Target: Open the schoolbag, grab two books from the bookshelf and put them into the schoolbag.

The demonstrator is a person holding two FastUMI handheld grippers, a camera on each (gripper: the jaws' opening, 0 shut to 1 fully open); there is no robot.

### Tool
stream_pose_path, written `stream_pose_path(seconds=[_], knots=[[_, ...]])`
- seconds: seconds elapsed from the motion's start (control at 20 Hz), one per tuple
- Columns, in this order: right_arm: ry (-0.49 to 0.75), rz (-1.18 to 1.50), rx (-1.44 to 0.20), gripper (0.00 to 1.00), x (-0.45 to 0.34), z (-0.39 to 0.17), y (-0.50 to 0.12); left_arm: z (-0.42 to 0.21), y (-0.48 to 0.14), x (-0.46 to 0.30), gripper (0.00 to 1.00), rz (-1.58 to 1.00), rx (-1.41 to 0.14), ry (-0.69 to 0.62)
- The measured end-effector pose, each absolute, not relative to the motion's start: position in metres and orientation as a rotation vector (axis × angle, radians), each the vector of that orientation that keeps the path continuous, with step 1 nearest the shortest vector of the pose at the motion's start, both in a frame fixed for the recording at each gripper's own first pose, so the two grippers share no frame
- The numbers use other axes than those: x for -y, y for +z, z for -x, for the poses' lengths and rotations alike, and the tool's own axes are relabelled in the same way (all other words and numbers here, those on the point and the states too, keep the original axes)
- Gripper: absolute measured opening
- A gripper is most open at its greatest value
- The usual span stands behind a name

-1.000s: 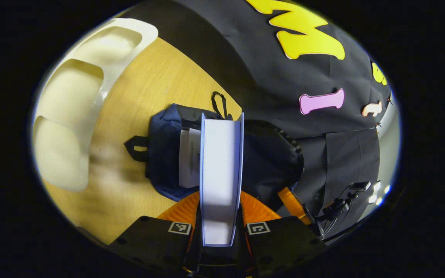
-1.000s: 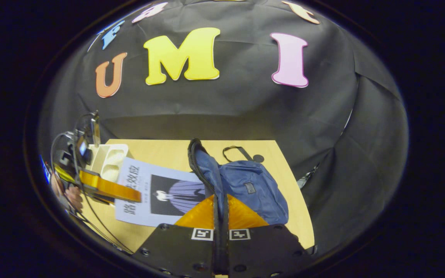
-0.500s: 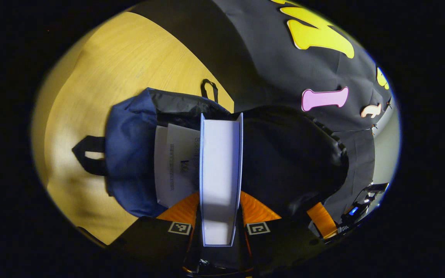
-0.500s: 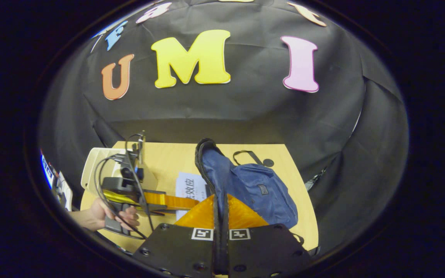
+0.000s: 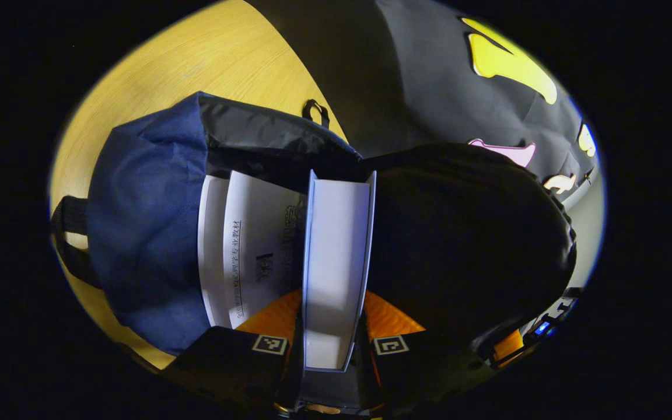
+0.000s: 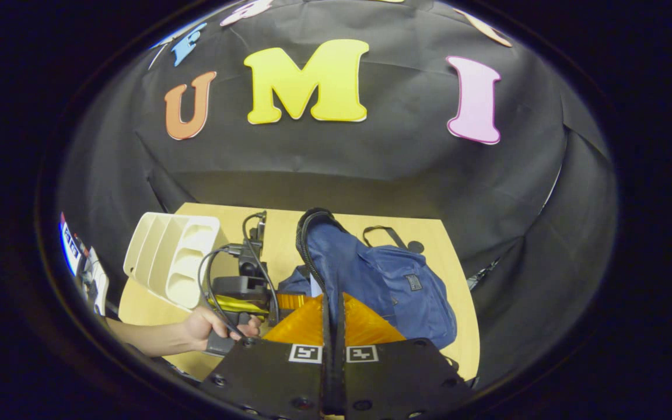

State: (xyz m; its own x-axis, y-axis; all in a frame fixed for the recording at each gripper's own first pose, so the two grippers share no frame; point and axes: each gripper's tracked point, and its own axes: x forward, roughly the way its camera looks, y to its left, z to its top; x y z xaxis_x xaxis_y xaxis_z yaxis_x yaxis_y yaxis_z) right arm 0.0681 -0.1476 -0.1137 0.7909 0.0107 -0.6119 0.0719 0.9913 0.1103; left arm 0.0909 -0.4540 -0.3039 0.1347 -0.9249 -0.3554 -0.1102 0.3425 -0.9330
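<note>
Left gripper view: the left claw [image 5: 333,326] clamps a book [image 5: 336,256] edge-on at the schoolbag [image 5: 149,221] mouth, beside another book [image 5: 248,245] inside. The right claw [image 6: 333,326] pinches the schoolbag's zipper rim [image 6: 312,256], holding it open above the surface [image 6: 277,233].

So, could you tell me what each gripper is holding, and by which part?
The left gripper clamps a book by its near end. The right gripper pinches the schoolbag by its zippered opening edge, lifting it.
</note>
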Motion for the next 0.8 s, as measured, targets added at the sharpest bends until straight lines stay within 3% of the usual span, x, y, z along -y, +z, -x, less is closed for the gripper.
stream_pose_path(seconds=[0.05, 0.1, 0.35, 0.4, 0.45, 0.55, 0.8], knots=[[-0.033, -0.131, -0.662, 0.0, 0.148, -0.068, -0.115, -0.092, -0.314, 0.45, 0.42, 1.008, -1.321, -0.754], [-0.034, -0.137, -0.666, 0.0, 0.148, -0.068, -0.116, -0.092, -0.321, 0.448, 0.6, 0.945, -1.331, -0.731], [-0.037, -0.141, -0.671, 0.0, 0.148, -0.07, -0.12, -0.086, -0.325, 0.432, 0.7, 0.625, -1.378, -0.623], [-0.036, -0.137, -0.672, 0.0, 0.147, -0.069, -0.121, -0.083, -0.326, 0.425, 0.85, 0.554, -1.37, -0.594], [-0.034, -0.131, -0.673, 0.01, 0.147, -0.069, -0.122, -0.084, -0.321, 0.416, 0.72, 0.484, -1.351, -0.564], [-0.028, -0.13, -0.674, 0.01, 0.143, -0.068, -0.125, -0.098, -0.305, 0.391, 0.72, 0.363, -1.255, -0.515], [-0.032, -0.189, -0.673, 0.0, 0.131, -0.065, -0.136, -0.15, -0.225, 0.296, 0.72, -0.02, -0.801, -0.366]])
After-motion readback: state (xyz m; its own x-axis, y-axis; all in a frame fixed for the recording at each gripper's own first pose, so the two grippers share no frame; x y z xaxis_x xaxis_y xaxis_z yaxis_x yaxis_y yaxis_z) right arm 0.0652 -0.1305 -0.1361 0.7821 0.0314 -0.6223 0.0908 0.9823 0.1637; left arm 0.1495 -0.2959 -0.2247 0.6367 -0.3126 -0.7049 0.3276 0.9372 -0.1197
